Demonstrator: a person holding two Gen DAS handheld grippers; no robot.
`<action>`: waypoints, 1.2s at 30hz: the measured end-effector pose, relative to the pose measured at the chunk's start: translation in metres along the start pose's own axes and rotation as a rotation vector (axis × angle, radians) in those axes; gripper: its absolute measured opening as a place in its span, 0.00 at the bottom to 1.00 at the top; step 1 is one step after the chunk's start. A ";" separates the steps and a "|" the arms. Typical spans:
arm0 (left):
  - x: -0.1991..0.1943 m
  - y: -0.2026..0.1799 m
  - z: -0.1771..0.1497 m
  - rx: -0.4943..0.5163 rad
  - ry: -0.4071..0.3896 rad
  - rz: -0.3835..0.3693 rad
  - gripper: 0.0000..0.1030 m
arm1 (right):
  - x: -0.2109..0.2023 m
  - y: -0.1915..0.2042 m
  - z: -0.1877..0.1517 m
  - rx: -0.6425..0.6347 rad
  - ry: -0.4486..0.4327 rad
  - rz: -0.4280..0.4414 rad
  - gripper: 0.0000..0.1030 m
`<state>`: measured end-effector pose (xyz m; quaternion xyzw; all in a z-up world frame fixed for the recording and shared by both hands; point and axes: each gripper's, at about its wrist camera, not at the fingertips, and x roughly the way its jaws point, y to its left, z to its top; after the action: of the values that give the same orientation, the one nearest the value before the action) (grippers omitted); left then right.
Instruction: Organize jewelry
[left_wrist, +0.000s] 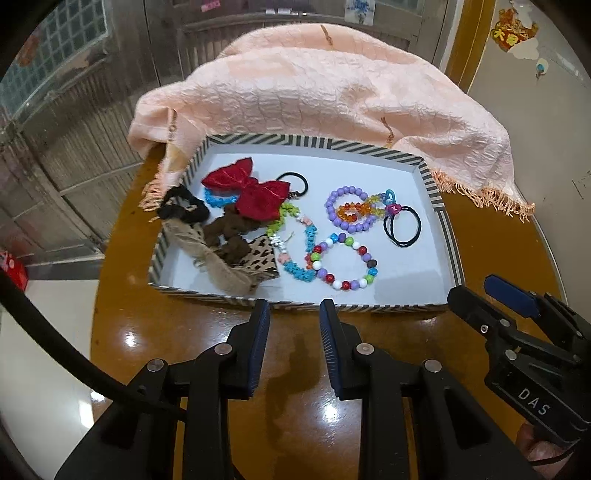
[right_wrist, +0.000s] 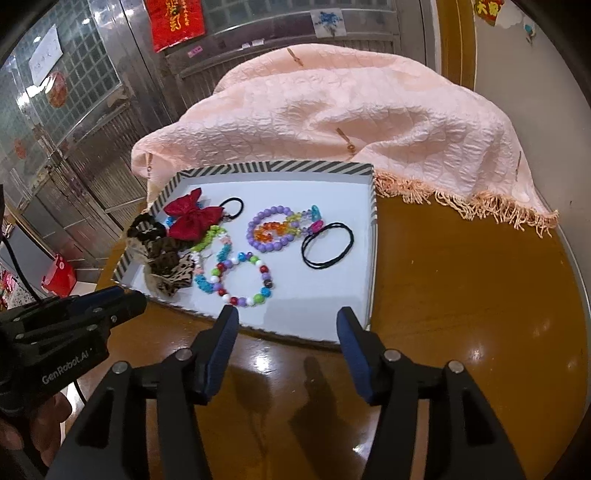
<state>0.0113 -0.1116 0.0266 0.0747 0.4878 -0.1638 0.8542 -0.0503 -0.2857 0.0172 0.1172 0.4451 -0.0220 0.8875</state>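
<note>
A striped shallow tray (left_wrist: 295, 305) (right_wrist: 280, 168) with a white floor sits on a round brown table (left_wrist: 155, 332). Inside lie a red bow (left_wrist: 251, 192) (right_wrist: 192, 218), a purple bead bracelet (left_wrist: 334, 214) (right_wrist: 275, 247), a multi-coloured bead bracelet (left_wrist: 347, 285) (right_wrist: 255, 299), a turquoise bead strand (left_wrist: 295, 271), black hair ties (left_wrist: 402, 225) (right_wrist: 327, 245) and a heap of brown and leopard scrunchies (left_wrist: 229, 236) (right_wrist: 166, 266). My left gripper (left_wrist: 293, 314) hovers open just before the tray's near wall, nothing between its fingers. My right gripper (right_wrist: 288, 314) is open over the tray's near edge, also holding nothing.
A peach fringed cloth (left_wrist: 314, 92) (right_wrist: 351, 122) is bunched behind the tray and hangs over the table's far side. Bare table lies to the right of the tray (right_wrist: 461, 277). Metal gates and a tiled floor surround the table.
</note>
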 end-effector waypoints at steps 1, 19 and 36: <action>-0.003 0.000 -0.002 0.004 -0.005 0.004 0.17 | -0.002 0.002 -0.001 -0.001 -0.005 -0.002 0.59; -0.014 0.001 -0.011 0.011 -0.025 0.031 0.17 | -0.010 0.011 -0.010 -0.010 0.001 -0.003 0.59; -0.006 0.005 -0.010 0.006 -0.009 0.038 0.17 | 0.001 0.016 -0.007 -0.031 0.031 0.006 0.59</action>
<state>0.0023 -0.1025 0.0267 0.0858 0.4820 -0.1493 0.8591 -0.0531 -0.2690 0.0158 0.1053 0.4588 -0.0108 0.8822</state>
